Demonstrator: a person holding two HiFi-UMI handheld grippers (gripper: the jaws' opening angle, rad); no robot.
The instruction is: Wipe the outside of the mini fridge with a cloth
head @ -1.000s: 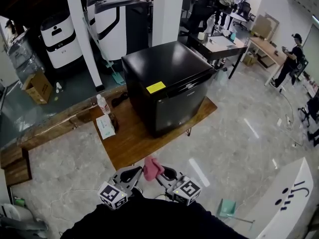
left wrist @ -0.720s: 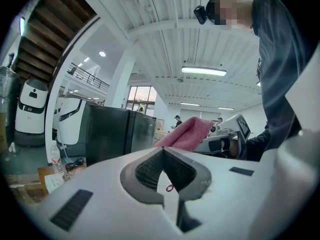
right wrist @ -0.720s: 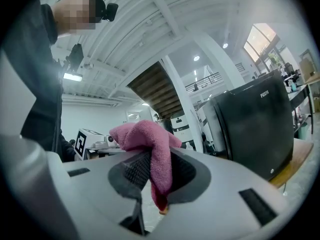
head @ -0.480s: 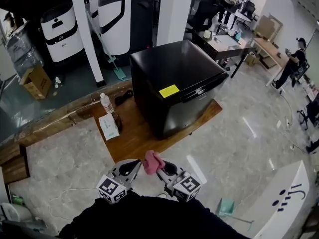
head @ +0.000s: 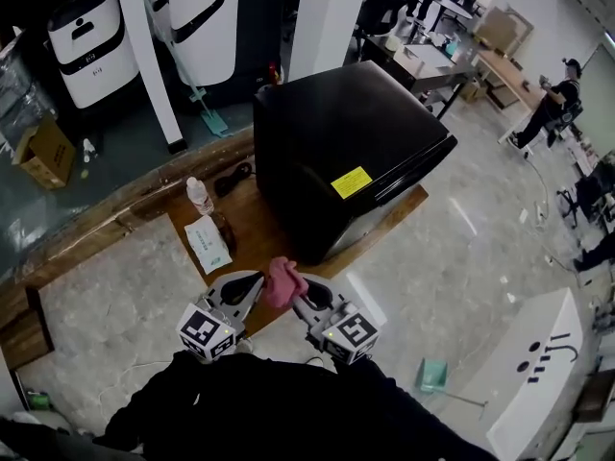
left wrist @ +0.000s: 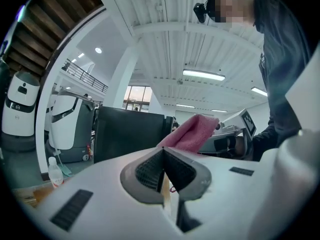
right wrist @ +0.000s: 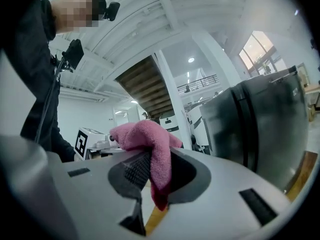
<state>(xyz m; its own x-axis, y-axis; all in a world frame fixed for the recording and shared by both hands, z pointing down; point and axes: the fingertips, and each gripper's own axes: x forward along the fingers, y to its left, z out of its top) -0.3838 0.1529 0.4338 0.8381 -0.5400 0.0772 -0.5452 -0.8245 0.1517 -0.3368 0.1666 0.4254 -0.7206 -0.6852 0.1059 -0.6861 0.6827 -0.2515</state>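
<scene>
One pink cloth [head: 285, 281], soft, light and limp by the look of it, rides in the right tongs [head: 300, 298], which pinch a fold while the loose end flops over their top. It is held in the air, short of the black mini fridge [head: 346, 152]. A wad gripped deep looks the surest hold, leaving a flat pad free for wiping. The fridge, glossy, rigid and likely heavy, should stay put under pressure. The left tongs [head: 252, 284] sit just beside the cloth, pressed together on nothing. The fridge stands on a low wooden counter [head: 252, 257] with a bottle [head: 199, 196] and a packet [head: 209, 241].
</scene>
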